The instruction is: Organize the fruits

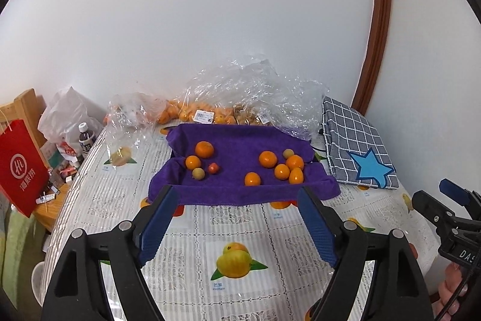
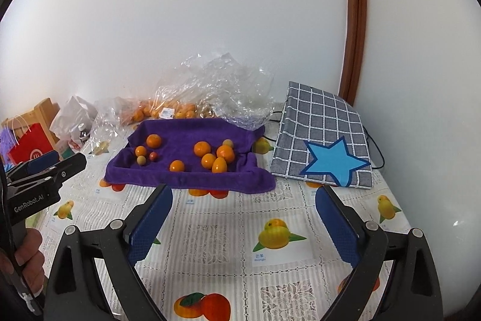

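Note:
A purple towel [image 1: 234, 185] [image 2: 192, 176] lines a tray on the table. On it lie several oranges: a small group at the left [image 1: 204, 149] [image 2: 153, 140] and a larger cluster at the right [image 1: 282, 171] [image 2: 225, 153], with two pale round fruits and a small red one among them. My left gripper [image 1: 237, 197] stands open just short of the towel's near edge, nothing between its blue pads. My right gripper [image 2: 243, 194] is open too, wide, in front of the towel's right corner and holding nothing. Each gripper shows at the edge of the other's view.
Clear plastic bags [image 1: 240, 92] [image 2: 210, 86] with more oranges lie behind the tray against the wall. A checked grey cloth with a blue star [image 1: 357, 146] [image 2: 324, 143] sits at the right. A red paper bag [image 1: 21, 167], bottles and white bags crowd a side stand at the left.

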Demonstrator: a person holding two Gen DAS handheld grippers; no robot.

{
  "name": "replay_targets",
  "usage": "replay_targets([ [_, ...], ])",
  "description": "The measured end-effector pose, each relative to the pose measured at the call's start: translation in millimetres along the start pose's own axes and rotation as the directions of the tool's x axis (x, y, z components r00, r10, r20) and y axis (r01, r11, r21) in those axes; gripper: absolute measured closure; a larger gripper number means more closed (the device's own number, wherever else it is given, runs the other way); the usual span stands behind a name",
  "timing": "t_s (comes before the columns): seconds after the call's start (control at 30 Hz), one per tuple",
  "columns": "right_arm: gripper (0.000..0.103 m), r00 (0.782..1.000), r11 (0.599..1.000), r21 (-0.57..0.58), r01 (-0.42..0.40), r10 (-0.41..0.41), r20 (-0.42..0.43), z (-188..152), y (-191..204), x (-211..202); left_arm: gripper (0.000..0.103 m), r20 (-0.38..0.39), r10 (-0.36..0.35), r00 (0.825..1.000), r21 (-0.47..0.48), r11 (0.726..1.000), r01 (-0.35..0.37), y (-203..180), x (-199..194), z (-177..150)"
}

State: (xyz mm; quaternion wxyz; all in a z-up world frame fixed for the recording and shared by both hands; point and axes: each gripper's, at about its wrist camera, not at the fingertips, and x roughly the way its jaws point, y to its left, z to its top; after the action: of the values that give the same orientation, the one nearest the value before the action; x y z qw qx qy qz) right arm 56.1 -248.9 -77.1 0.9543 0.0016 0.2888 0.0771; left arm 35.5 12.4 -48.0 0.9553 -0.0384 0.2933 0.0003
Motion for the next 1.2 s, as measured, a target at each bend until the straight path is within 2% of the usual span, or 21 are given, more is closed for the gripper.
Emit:
replay_targets([
  [1.2,0.008,0.999,0.999,-0.024,0.03,-0.029,0.028,-3,4,-12,0.022,0.006,0.014,1.0,-0.008,1.0,-0.014,4,-6,-6],
])
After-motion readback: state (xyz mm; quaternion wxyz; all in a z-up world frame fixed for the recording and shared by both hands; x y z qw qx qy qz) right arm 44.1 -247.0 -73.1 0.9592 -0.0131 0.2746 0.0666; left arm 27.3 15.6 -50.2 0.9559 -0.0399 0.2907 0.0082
